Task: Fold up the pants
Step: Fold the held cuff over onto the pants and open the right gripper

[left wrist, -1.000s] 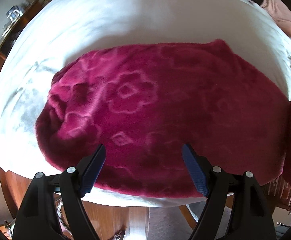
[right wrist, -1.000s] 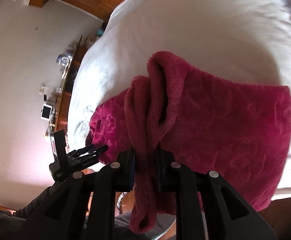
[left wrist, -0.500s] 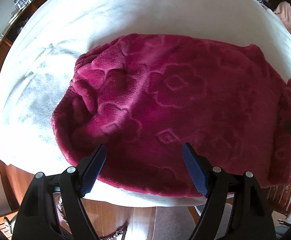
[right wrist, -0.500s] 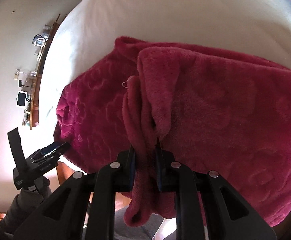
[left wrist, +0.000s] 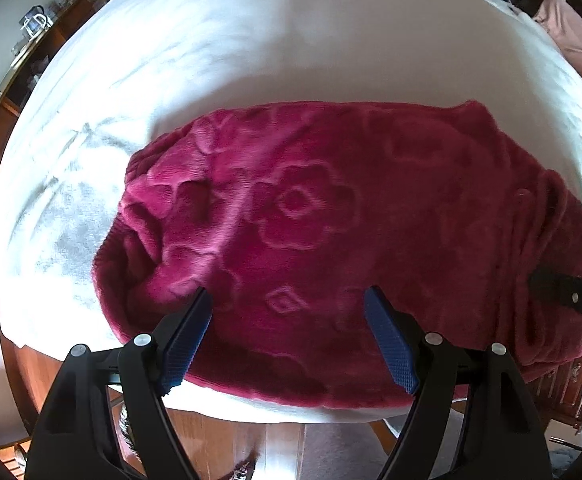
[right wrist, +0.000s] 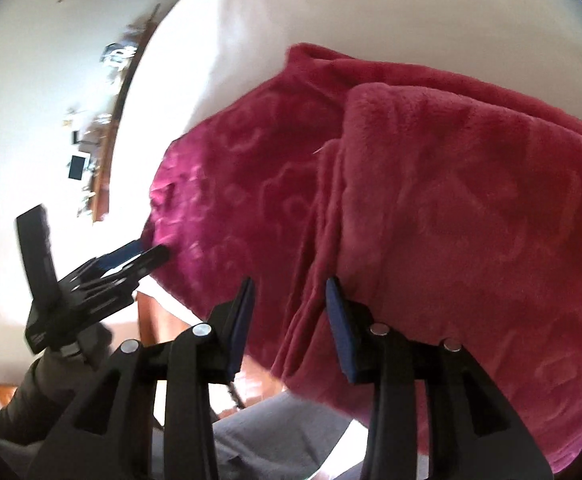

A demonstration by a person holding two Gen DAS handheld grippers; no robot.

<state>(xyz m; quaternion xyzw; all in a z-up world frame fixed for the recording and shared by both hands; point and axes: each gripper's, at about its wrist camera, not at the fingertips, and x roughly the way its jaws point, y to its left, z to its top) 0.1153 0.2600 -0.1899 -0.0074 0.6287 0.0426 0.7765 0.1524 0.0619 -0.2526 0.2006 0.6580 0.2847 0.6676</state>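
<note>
The crimson fleece pants (left wrist: 351, 216) with an embossed flower pattern lie folded on the white bed (left wrist: 291, 40), near its front edge. My left gripper (left wrist: 287, 300) is open and empty just above the pants' near edge. My right gripper (right wrist: 289, 284) is open, its blue pads either side of a bunched fold of the pants (right wrist: 431, 200) at their right end, with the fabric loose between them. The right gripper also shows at the right edge of the left wrist view (left wrist: 571, 296). The left gripper shows in the right wrist view (right wrist: 131, 260).
A wooden bed frame (left wrist: 31, 364) runs under the mattress edge. A wooden sideboard with glassware (left wrist: 23, 48) stands along the left wall. A pink cushion (left wrist: 575, 36) lies at the far right. Wooden floor and grey rug (left wrist: 331, 452) are below.
My right gripper opened and let go of the bunched fold it was pinching. The lifted end of the pants now rests on the bed. My left gripper stayed open.
</note>
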